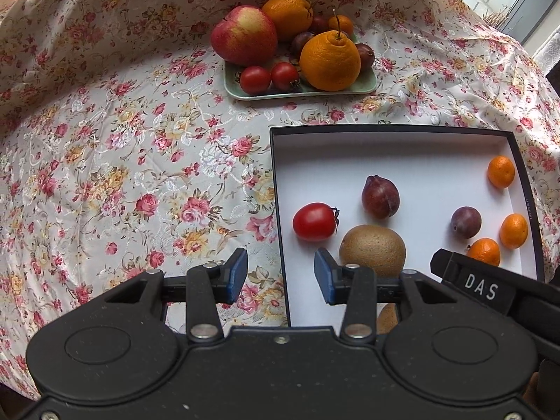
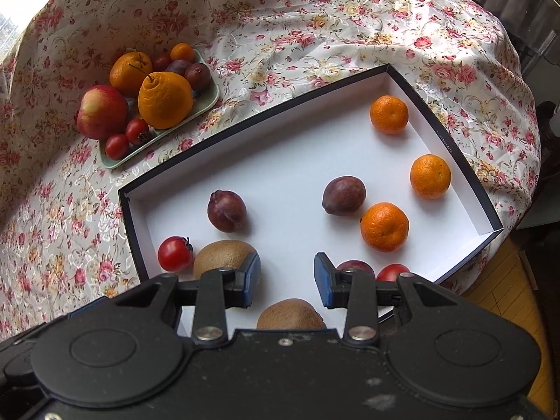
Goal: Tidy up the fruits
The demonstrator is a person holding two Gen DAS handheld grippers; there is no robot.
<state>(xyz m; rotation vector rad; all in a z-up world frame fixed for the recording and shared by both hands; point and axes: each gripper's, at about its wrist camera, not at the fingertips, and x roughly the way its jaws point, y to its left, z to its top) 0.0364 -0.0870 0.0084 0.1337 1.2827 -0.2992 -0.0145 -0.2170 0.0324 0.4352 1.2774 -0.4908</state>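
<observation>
A white box [image 1: 385, 147] [image 2: 280, 147] with a dark rim lies on the flowered cloth. It holds a tomato [image 1: 314, 221] [image 2: 174, 253], plums [image 1: 379, 196] [image 2: 226, 211], kiwis [image 1: 372, 250] [image 2: 222, 253] and three mandarins [image 2: 384, 226]. A green tray [image 1: 301, 91] [image 2: 115, 162] behind holds an apple [image 1: 244, 35], large oranges [image 1: 330, 61], tomatoes and plums. My left gripper [image 1: 281, 274] is open and empty over the box's left wall. My right gripper [image 2: 287, 280] is open and empty above the box's near part, over a kiwi [image 2: 290, 313].
The flowered tablecloth [image 1: 122, 175] covers the round table. The table edge drops off at the right, with wooden floor [image 2: 504, 280] below. The right gripper's body [image 1: 490, 290] shows at the lower right of the left wrist view.
</observation>
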